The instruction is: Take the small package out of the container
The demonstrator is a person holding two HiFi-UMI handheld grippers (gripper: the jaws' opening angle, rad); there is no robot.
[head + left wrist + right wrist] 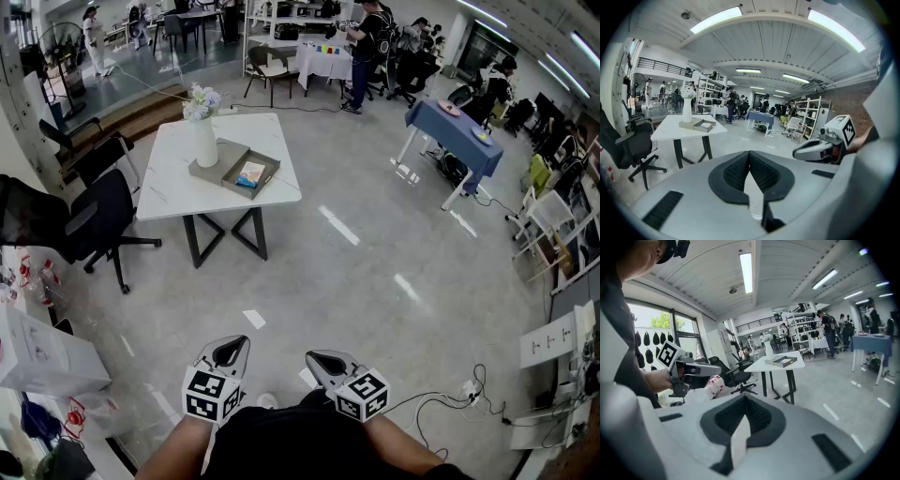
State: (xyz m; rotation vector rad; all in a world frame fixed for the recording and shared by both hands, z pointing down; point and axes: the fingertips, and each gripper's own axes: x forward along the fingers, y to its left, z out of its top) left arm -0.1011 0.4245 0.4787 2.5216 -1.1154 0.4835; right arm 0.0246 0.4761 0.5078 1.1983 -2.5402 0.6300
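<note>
My kit, seen head-down: left gripper [228,354] at 7 o'clock, right gripper [328,362] at 5. Pale grey shells, black ribbed pads [735,172], black-and-white marker cube [211,395] on each. I wear a black top [300,439].

Head view. We see the small package [250,174] in the container [232,167] on the table [169,192] only as a pale patch with a blue edge, its print too small to read. The bottom edge cuts off both forearms behind the left claw [232,343] and right claw [315,357].
</note>
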